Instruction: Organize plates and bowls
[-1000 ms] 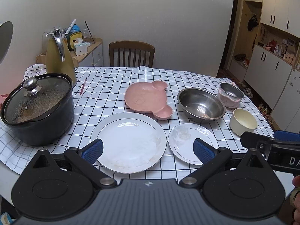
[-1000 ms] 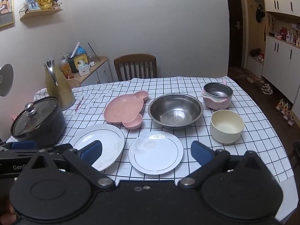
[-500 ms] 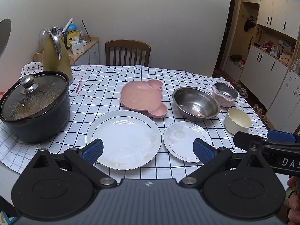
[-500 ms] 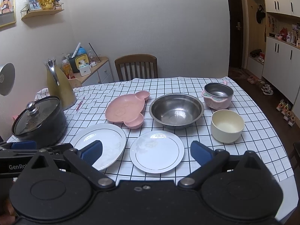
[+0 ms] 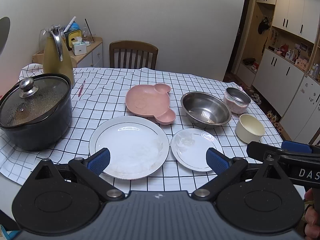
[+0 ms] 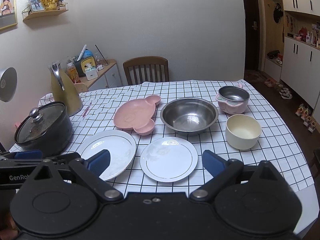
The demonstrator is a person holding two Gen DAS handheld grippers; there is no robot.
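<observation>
On the checked tablecloth lie a large white plate (image 5: 130, 146) (image 6: 112, 150), a small white plate (image 5: 194, 148) (image 6: 170, 158), a pink bear-shaped plate (image 5: 148, 102) (image 6: 136, 114), a steel bowl (image 5: 206, 110) (image 6: 189, 116), a cream bowl (image 5: 250, 128) (image 6: 243, 131) and a pink bowl with a steel liner (image 5: 237, 100) (image 6: 233, 99). My left gripper (image 5: 158, 161) hovers open over the near edge, in front of both white plates. My right gripper (image 6: 156, 161) is open too, just in front of the small plate. Neither holds anything.
A black lidded pot (image 5: 34, 108) (image 6: 43, 126) sits at the left, with a yellow-green jug (image 5: 57, 60) (image 6: 64, 92) behind it. A red pen (image 5: 81, 89) lies near the jug. A wooden chair (image 5: 133, 55) stands at the far side. Cabinets line the right wall.
Both grippers have drawn back and risen slightly, so the dishes sit a little farther off. Their fingers stay open and no dish has moved.
</observation>
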